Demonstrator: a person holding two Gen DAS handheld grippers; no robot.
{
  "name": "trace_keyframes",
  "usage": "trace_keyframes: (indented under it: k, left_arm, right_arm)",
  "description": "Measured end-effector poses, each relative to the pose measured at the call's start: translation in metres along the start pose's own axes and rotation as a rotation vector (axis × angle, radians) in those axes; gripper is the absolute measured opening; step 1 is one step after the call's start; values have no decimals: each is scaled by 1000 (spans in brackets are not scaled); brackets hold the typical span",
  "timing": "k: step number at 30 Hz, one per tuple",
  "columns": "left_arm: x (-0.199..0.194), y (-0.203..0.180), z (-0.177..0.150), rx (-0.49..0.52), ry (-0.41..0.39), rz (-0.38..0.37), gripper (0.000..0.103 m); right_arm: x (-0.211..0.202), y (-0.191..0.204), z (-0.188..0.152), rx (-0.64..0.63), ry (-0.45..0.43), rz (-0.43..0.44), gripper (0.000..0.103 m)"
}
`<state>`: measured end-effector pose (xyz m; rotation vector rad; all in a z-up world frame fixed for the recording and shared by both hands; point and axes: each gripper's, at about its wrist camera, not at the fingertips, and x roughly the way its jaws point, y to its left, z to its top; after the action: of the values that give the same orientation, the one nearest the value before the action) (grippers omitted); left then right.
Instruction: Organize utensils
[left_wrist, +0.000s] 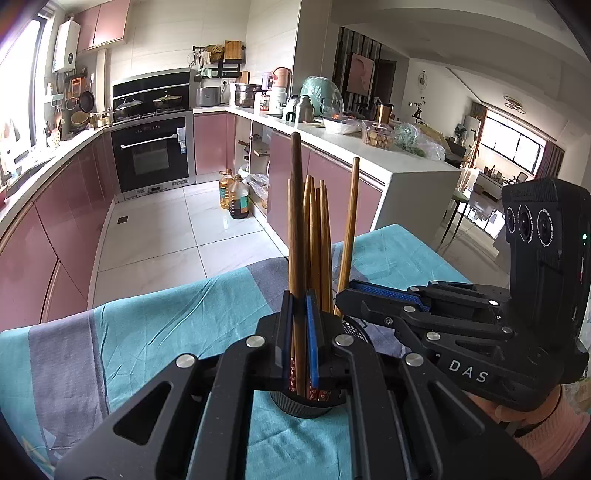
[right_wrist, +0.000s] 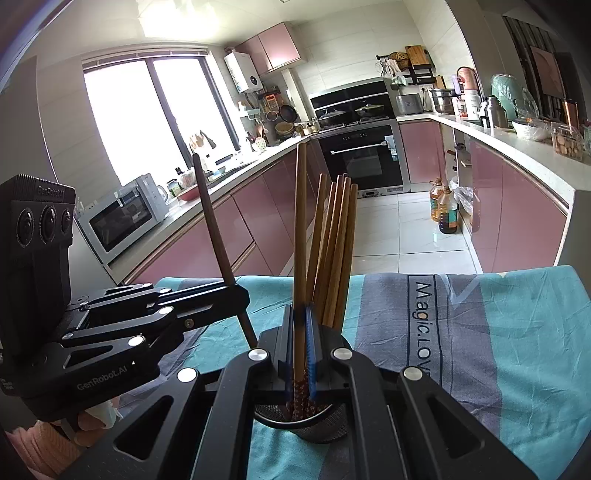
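While angled down, left gripper (left_wrist: 300, 325) clamps dark chopstick (left_wrist: 295, 206); right gripper (right_wrist: 300, 332) seemingly pinches lighter chopstick (right_wrist: 300, 221), over holder (right_wrist: 306, 424).

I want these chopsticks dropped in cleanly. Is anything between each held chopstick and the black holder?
Nothing visible blocks either. The left gripper holds the dark chopstick and the right gripper the lighter chopstick, both over the holder, beside chopsticks already inside.
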<state>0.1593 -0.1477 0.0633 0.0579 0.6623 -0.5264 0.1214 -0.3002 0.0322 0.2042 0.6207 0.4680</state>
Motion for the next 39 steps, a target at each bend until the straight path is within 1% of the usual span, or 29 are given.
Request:
trace_keyframes:
  k: [9, 17, 19, 20, 21, 23, 24, 25, 26, 27, 28, 29, 30, 31, 32, 33, 34, 35, 36, 37, 38, 39]
  left_arm:
    - [6, 6, -4, -25, 16, -4, 8]
    - [11, 9, -11, -37, 30, -13, 8]
    - [8, 11, -15, -42, 22, -14, 13]
    - [6, 12, -17, -46, 16, -12, 18]
    - [4, 14, -19, -50, 9, -10, 23]
    - [-2, 17, -24, -53, -11, -2, 28]
    - [-7, 19, -27, -55, -21, 6, 31]
    - [-10, 21, -30, -57, -30, 13, 35]
    - [-16, 24, -35, -59, -45, 26, 44]
    - [-21, 26, -39, -63, -59, 45, 56]
    - [-28, 29, -44, -67, -79, 72, 61]
    - [-32, 32, -46, -68, -90, 85, 72]
    - [-39, 35, -51, -73, -107, 111, 83]
    - [-44, 37, -54, -74, -121, 133, 86]
    - [-51, 40, -60, -69, -145, 170, 89]
    - [-59, 42, -64, -64, -162, 197, 93]
    - [-65, 44, -68, -64, -180, 219, 96]
    - [-71, 46, -71, -65, -197, 234, 98]
    - [-77, 47, -75, -64, -214, 253, 98]
    - [-82, 46, -78, -63, -222, 262, 98]
    - [-87, 47, -82, -62, -236, 277, 98]
    - [-92, 47, -86, -62, -249, 292, 98]
  right_arm:
    - [5, -1, 2, 5, 4, -11, 5]
    - [5, 0, 0, 7, 10, -12, 8]
    - [4, 1, -2, 1, 11, -9, 8]
    - [3, 2, -3, -2, 11, -10, 9]
    - [2, 2, -4, -3, 10, -9, 11]
    - [-1, 4, -7, -7, 8, -9, 17]
    - [-4, 5, -9, -13, 5, -7, 23]
    - [-6, 7, -10, -18, 4, -7, 32]
    - [-9, 10, -13, -30, -2, -10, 37]
    - [-11, 12, -14, -39, -7, -15, 45]
    - [-14, 15, -17, -49, -13, -20, 52]
    - [-17, 18, -20, -60, -21, -27, 55]
    - [-20, 21, -23, -68, -28, -32, 64]
    - [-23, 23, -26, -78, -36, -41, 72]
    - [-25, 25, -28, -86, -42, -50, 75]
    - [-27, 28, -32, -95, -51, -61, 81]
    - [-29, 30, -35, -100, -59, -69, 85]
    - [-30, 32, -38, -105, -63, -75, 85]
    - [-31, 34, -40, -108, -68, -81, 88]
    - [-32, 36, -43, -111, -73, -88, 94]
    - [-33, 39, -46, -120, -81, -96, 97]
    - [-35, 42, -48, -129, -90, -99, 97]
